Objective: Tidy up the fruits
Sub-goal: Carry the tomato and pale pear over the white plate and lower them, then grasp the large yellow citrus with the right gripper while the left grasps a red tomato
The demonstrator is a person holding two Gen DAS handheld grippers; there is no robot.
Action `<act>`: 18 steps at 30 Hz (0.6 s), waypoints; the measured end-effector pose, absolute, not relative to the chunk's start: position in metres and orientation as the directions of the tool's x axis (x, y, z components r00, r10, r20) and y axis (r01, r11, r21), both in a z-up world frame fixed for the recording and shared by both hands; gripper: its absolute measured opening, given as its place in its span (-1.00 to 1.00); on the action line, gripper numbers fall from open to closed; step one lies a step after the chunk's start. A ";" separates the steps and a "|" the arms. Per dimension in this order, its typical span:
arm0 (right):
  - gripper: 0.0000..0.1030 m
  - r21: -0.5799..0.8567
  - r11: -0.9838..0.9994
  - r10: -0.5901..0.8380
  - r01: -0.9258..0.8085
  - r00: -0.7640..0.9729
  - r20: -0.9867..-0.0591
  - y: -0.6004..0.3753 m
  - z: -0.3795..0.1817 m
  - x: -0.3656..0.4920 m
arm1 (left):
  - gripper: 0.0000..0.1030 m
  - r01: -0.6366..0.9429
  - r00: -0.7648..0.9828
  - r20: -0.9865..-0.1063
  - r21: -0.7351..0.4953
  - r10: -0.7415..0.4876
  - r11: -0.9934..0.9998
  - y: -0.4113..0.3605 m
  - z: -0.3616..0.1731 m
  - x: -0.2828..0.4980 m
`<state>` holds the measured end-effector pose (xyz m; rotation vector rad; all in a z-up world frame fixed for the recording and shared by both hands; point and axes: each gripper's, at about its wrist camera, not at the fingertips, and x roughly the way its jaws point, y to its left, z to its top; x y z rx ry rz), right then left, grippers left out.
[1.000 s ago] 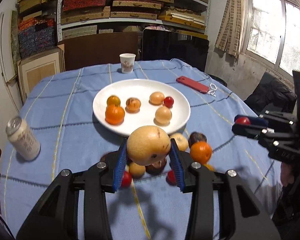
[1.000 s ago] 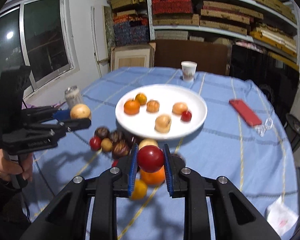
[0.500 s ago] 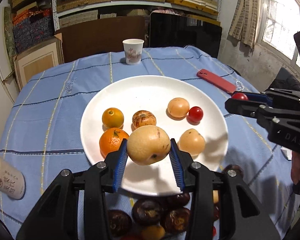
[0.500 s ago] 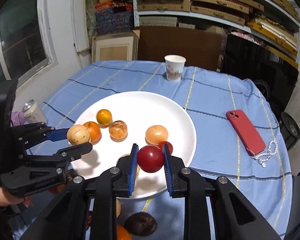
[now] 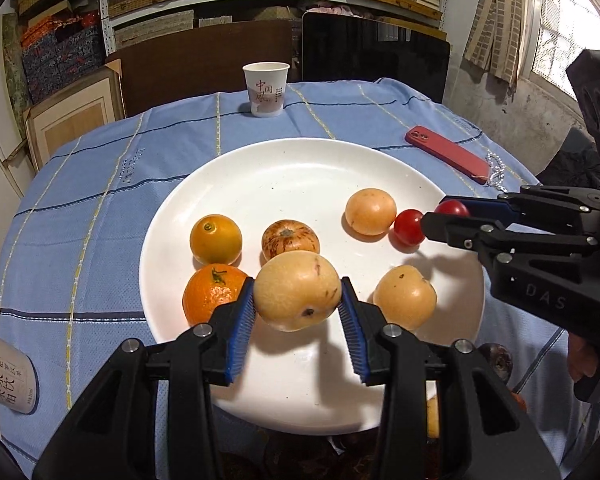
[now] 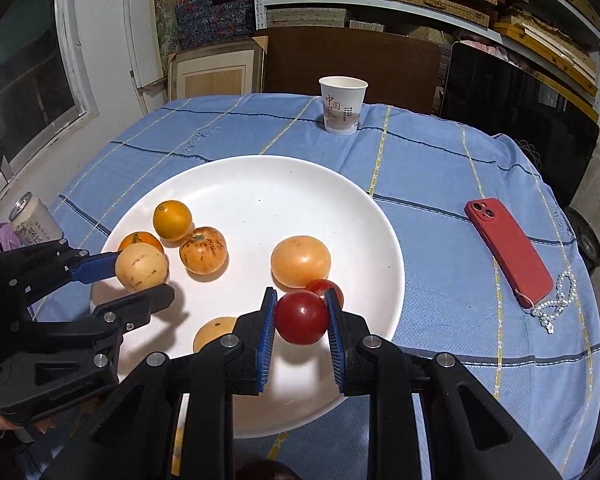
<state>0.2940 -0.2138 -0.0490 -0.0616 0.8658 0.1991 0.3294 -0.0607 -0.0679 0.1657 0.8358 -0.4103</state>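
White plate (image 5: 300, 160) is where everything's headed, and both claws are over it with fruit in them. Left gripper (image 5: 298, 304) is clenched on a pale pear (image 5: 296, 290), hanging over the near half of the plate, just right of the orange (image 5: 210, 292) and in front of a striped fruit (image 5: 290, 238). Right gripper (image 6: 301, 318) is squeezed tight on a red tomato (image 6: 300, 316), right next to the smaller tomato (image 6: 327, 289) already sitting on the plate by a peach-coloured fruit (image 6: 300, 260).

If I were giving tips for the drop: I'd lower each one until it's basically resting on the plate before letting go. Round fruit rolls, and this plate looks shallow, so a release from up high probably sends it off the rim or knocks the neighbours around. The pear has open white space below it, so straight down looks fine; just don't bump the orange with the left finger. The tomato is trickier since it's crowding the small tomato, so I'd nudge it toward the bare near side first. Open slowly and pull back along the fingers, not sideways.

Still some dark fruit (image 5: 496, 360) left on the blue cloth (image 6: 440, 184) near the plate's edge, so more trips to go by the look of it. Cup (image 6: 342, 104), phone (image 6: 508, 252) and can (image 6: 32, 220) are well clear of all this.
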 end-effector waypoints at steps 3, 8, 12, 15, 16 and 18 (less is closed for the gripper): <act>-0.32 0.019 0.979 0.146 -0.203 0.636 -0.758 -0.212 -0.046 0.294 | -0.02 0.417 0.598 -0.746 -0.023 -0.294 0.909 -0.062 -0.067 0.329; 0.19 0.013 0.983 0.134 -0.183 0.667 -0.733 -0.217 -0.037 0.287 | 0.81 0.412 0.653 -0.697 0.001 -0.294 0.911 -0.061 -0.055 0.318; 0.19 0.035 0.984 0.147 -0.175 0.681 -0.717 -0.226 -0.027 0.272 | 0.91 0.367 0.663 -0.679 -0.072 -0.315 0.927 -0.038 -0.039 0.306; 0.19 0.054 0.984 0.157 -0.168 0.693 -0.703 -0.231 -0.018 0.248 | 0.91 0.305 0.679 -0.673 -0.105 -0.293 0.947 -0.016 -0.029 0.289; 0.19 0.058 0.983 0.163 -0.172 0.696 -0.699 -0.232 -0.016 0.237 | 0.91 0.294 0.673 -0.679 -0.119 -0.294 0.948 -0.008 -0.025 0.281; 0.19 0.062 0.981 0.176 -0.185 0.702 -0.690 -0.232 -0.012 0.211 | 0.91 0.299 0.678 -0.663 -0.144 -0.316 0.943 0.005 -0.018 0.260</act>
